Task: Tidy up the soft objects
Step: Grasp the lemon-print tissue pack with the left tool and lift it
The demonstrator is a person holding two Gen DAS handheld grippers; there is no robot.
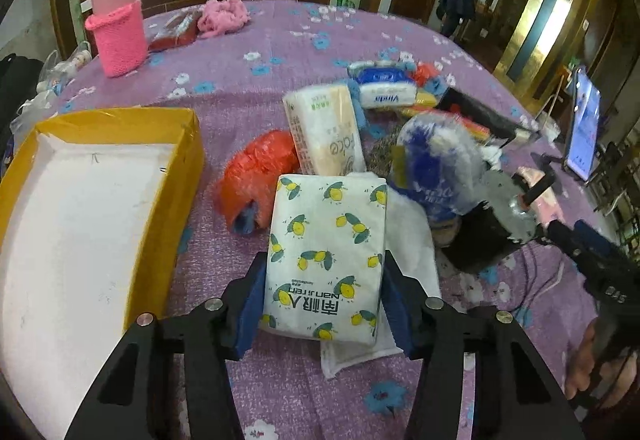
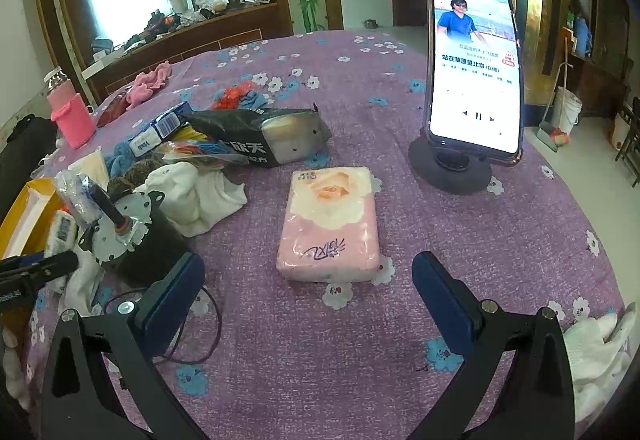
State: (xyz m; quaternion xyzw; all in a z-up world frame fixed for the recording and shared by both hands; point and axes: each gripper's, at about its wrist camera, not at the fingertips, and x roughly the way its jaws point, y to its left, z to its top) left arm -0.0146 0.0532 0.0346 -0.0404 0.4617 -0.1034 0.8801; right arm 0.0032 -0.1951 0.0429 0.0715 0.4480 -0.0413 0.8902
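Observation:
My left gripper (image 1: 324, 304) is shut on a white tissue pack with a lemon print (image 1: 326, 252), holding it just above a white cloth (image 1: 412, 240). A yellow box with a white inside (image 1: 80, 207) lies to its left. Beyond are an orange plastic bundle (image 1: 256, 175), a cream tissue pack (image 1: 324, 127) and blue-and-white Vinda packs (image 1: 384, 87). My right gripper (image 2: 308, 284) is open and empty, its jaws wide on either side of a pink tissue pack (image 2: 330, 224) lying flat on the purple flowered cloth (image 2: 360, 79).
A phone on a round stand (image 2: 472, 71) stands at the right. A black motor block (image 2: 132, 240), a black foil bag (image 2: 260, 139) and a white cloth (image 2: 196, 191) lie left of the pink pack. A pink knitted bottle holder (image 1: 118, 35) stands far left.

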